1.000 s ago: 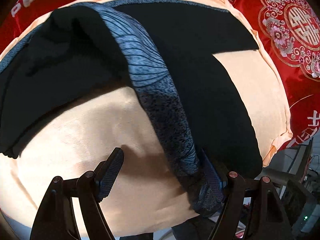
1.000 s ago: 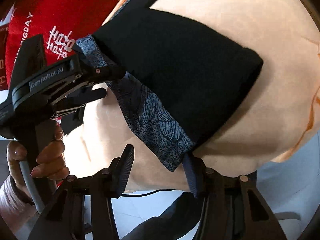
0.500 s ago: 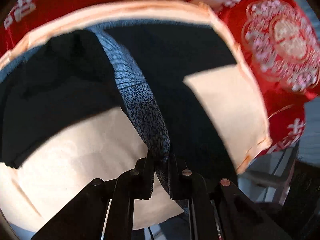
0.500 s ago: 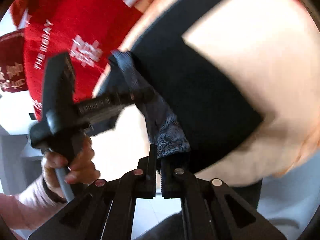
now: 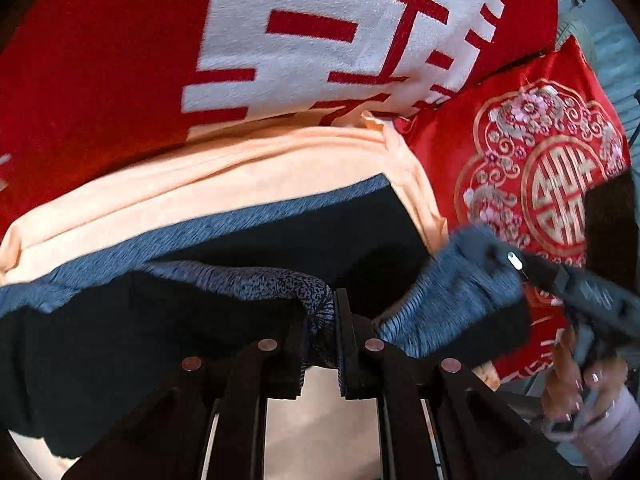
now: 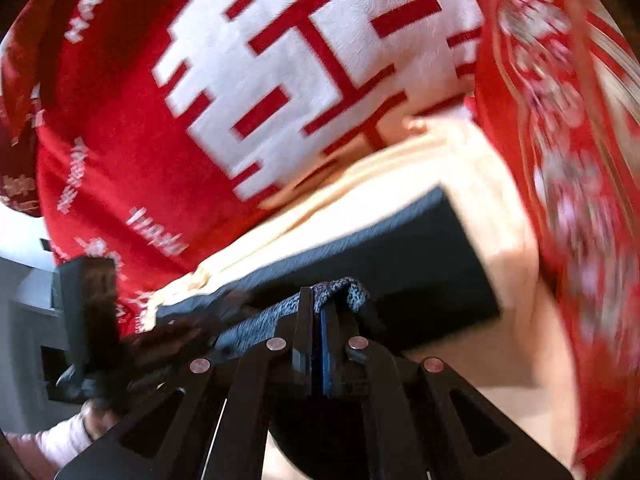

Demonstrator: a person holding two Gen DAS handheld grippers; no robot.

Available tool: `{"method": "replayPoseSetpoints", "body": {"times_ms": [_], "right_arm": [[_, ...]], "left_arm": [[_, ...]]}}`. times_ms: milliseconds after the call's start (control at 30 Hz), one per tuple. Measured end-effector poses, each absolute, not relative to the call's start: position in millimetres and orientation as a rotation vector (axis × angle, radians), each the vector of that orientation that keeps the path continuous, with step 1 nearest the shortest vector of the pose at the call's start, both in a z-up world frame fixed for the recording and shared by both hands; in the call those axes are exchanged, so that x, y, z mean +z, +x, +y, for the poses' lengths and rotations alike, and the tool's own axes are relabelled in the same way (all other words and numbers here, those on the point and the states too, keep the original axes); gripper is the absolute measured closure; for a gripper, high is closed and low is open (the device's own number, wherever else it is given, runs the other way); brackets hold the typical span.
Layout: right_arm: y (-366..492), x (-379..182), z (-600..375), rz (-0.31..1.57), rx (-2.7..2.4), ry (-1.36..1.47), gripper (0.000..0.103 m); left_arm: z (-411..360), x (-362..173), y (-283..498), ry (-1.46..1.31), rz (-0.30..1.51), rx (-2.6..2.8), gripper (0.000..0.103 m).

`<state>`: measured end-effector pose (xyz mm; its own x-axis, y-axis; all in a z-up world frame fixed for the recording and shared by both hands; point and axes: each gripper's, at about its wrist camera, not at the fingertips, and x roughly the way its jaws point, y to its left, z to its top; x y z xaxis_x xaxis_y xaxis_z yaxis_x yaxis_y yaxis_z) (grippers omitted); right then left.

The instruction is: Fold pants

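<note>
The black pants with a blue-grey patterned waistband lie on a peach cushion. My left gripper is shut on the patterned waistband and holds it lifted above the cushion. My right gripper is shut on the other end of the same band. In the left wrist view the right gripper shows at the right with the band bunched at its tip. The pants stretch flat beyond the fingers in the right wrist view.
A red blanket with large white characters lies behind the cushion. A red embroidered pillow sits at the right. The peach cushion runs under the pants. The other hand and its gripper show at the left in the right wrist view.
Both grippers closed on the waistband about half a second ago. Since then both have lifted it and carried it toward the far edge of the cushion; the red blanket now fills both views.
</note>
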<state>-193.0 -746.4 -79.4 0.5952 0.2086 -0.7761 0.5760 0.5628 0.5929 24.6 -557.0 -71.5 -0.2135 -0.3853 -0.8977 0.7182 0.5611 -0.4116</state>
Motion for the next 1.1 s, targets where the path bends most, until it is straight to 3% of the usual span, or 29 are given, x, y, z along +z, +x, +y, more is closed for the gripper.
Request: {"method": "replayPoseSetpoints", "body": {"times_ms": [200,267,300,333,500,633,667,733,767,800,900,967,1033,1067,1100], "right_arm": [[-158,-109,-782,0.997,-0.261,0.972,0.100],[-152,-119,-787,1.023,-0.280,0.960,0.100],[-151,-123,-790,1.031,-0.294,0.962,0.100],[-152,-127,-793,1.035,-0.310,0.963,0.100],[-155,-137,-806,1.048,-0.366,0.936,0.100],[-154,-131,-806,1.048,-0.491,0.748,0.097],[-156,-131,-806,1.041,-0.488,0.752,0.094],[-162,-130,-804,1.058,-0.475,0.777,0.069],[-165,-130,-803,1.075,-0.477,0.773,0.047],[-169,-130,-800,1.085,-0.481,0.755,0.042],[-172,-139,-801,1.126,-0.460,0.745,0.042],[-171,-148,-803,1.147,-0.439,0.781,0.047],[-167,-156,-806,1.161,-0.421,0.810,0.088],[-165,-155,-806,1.156,-0.418,0.809,0.095],[-164,-150,-806,1.134,-0.415,0.811,0.096]], "left_arm": [[-565,-79,27,0.294,1.510,-1.041,0.084],[-562,-80,27,0.299,1.512,-1.023,0.065],[-559,-79,29,0.301,1.503,-1.001,0.046],[-554,-75,33,0.286,1.479,-0.983,0.040],[-537,-76,43,0.338,1.397,-0.864,0.039],[-521,-109,48,0.442,1.361,-0.685,0.035],[-519,-118,49,0.464,1.360,-0.652,0.035],[-514,-137,50,0.489,1.370,-0.581,0.035],[-512,-145,51,0.485,1.378,-0.561,0.035],[-510,-151,50,0.487,1.385,-0.546,0.035],[-509,-160,46,0.507,1.379,-0.535,0.035],[-510,-161,44,0.521,1.365,-0.537,0.035],[-510,-161,44,0.521,1.364,-0.536,0.035],[-510,-162,44,0.519,1.368,-0.534,0.035],[-509,-161,45,0.515,1.374,-0.530,0.035]]}}
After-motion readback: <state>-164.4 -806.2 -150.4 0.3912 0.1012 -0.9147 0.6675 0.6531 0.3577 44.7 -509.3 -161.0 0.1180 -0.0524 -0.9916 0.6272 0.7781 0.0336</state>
